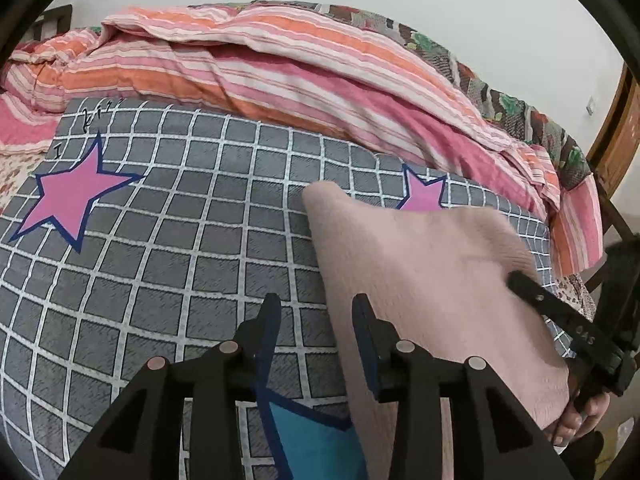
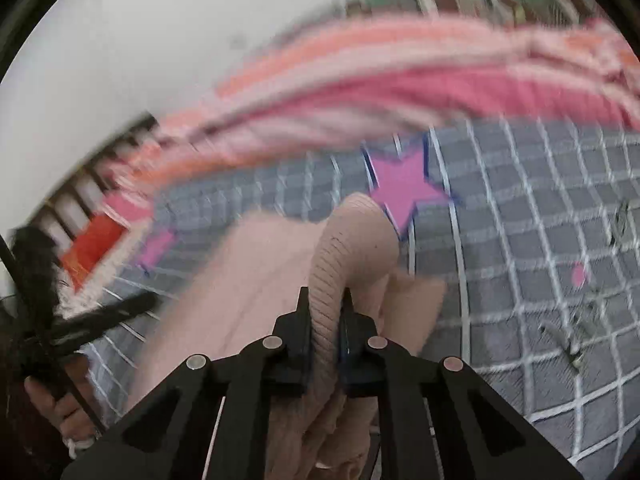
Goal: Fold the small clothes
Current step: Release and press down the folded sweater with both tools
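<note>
Garment: pale pink ribbed knit piece (image 1: 432, 280), lying on grey bedsheet w/ white grid & pink stars (image 1: 160, 240), toward right side of bed in left wrist view. One ribbed edge (image 2: 352, 248) is raised off the sheet; rest of fabric lies flat below & to the left of it.

Right tongs (image 2: 326, 312): clamped on that ribbed edge, fabric pinched between both pads & arching up beyond the tips. Right wrist view is motion-blurred.

Left tongs (image 1: 316, 320): partly apart, nothing between jaws. Right-hand finger sits at garment's near left border; contact cannot be confirmed. Blue patch (image 1: 312, 432) of sheet print visible under them.

Surroundings: pink/orange striped quilt (image 1: 280, 72) bunched behind sheet, floral blanket (image 1: 500, 96) beyond it, plain wall at rear. Person's hand (image 1: 576, 416) visible on right tool handle.

Step in hand (est.): fold in progress, right side lifting an edge to carry across.

Next move req.: carry edge over body of garment, align w/ opposite border, then release. Left tongs likely needed to pin near side so fabric does not drag.
</note>
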`<action>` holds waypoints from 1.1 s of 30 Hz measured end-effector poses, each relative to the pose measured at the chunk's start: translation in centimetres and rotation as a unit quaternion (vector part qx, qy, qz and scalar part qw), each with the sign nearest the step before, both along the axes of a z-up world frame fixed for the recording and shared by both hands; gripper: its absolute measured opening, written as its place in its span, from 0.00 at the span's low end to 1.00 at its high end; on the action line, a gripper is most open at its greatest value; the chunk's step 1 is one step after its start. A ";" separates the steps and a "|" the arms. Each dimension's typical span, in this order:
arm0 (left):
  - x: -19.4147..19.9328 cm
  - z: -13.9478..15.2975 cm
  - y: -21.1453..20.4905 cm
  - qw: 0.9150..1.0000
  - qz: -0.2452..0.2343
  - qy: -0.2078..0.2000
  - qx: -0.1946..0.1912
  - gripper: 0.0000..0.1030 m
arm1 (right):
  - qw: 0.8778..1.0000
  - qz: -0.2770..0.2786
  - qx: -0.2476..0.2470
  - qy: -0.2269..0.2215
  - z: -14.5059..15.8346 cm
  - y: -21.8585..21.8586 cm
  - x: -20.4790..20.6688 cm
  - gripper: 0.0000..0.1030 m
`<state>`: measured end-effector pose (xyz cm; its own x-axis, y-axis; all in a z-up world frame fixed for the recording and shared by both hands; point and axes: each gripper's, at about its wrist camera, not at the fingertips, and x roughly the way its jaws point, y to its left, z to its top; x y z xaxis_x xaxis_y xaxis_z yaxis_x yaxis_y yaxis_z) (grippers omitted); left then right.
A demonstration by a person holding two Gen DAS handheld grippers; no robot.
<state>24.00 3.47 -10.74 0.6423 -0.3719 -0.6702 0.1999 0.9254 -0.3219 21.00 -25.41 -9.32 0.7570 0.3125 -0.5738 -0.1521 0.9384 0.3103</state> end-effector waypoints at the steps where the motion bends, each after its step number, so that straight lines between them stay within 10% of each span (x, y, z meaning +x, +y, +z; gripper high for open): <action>1: 0.1 0.0 -0.1 1.000 -0.002 -0.001 -0.001 0.34 | 1.000 -0.011 0.004 -0.011 0.1 -0.5 -0.6 0.10; 5: 1.0 0.2 -1.0 1.000 -0.018 0.004 -0.018 0.34 | 0.996 -0.059 -0.027 0.060 -3.3 -1.1 0.1 0.10; 10: 2.9 0.9 -3.2 0.999 -0.033 -0.013 0.007 0.38 | 0.996 -0.058 -0.046 0.043 -1.0 -1.2 -0.2 0.30; 19: 7.1 -2.4 -6.1 0.994 0.006 -0.011 0.108 0.39 | 0.992 -0.044 -0.110 0.047 -2.5 0.7 2.6 0.30; 33: 7.2 -4.1 -6.1 0.994 0.014 -0.020 0.109 0.41 | 0.994 -0.064 -0.064 0.059 -4.7 -1.1 3.4 0.35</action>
<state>31.16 -2.59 -14.84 0.6780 -0.2020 -0.7068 0.1817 0.9777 -0.1052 24.44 -26.48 -14.01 0.7111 0.1365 -0.6897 0.0012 0.9807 0.1953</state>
